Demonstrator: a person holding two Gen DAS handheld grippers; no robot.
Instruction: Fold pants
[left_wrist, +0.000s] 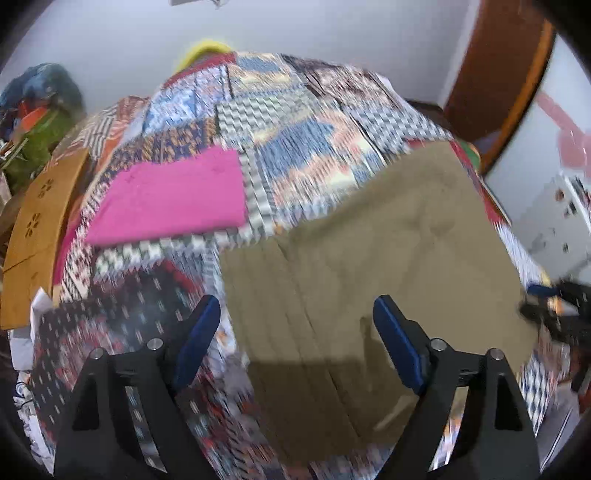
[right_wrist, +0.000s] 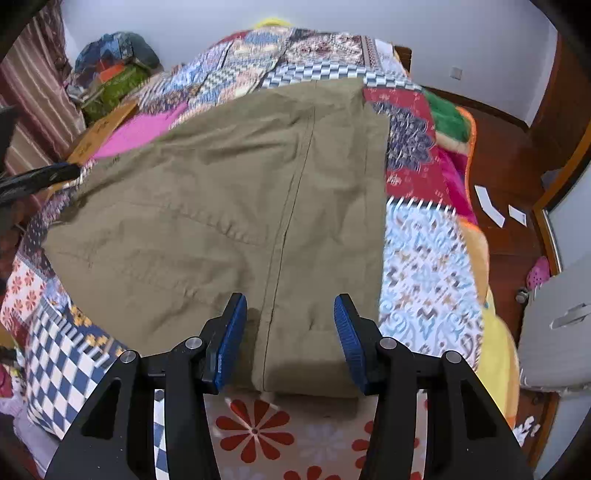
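Blue ribbed pads on the right gripper (right_wrist: 290, 314) sit nearest, parted over the folded hem edge of the khaki pants (right_wrist: 236, 206), with nothing pinched between them. That cloth is a matte woven cotton with a straight stitched seam down its length and soft creases, lying flat on the patchwork quilt (right_wrist: 424, 258), a busy spread of checks, florals and zigzags. Over on the other side, the left gripper (left_wrist: 295, 317) hangs spread wide above the pants' layered edge, holding nothing, the view smeared with blur. A smooth pink rectangle of folded fabric (left_wrist: 173, 195) lies further up the quilt.
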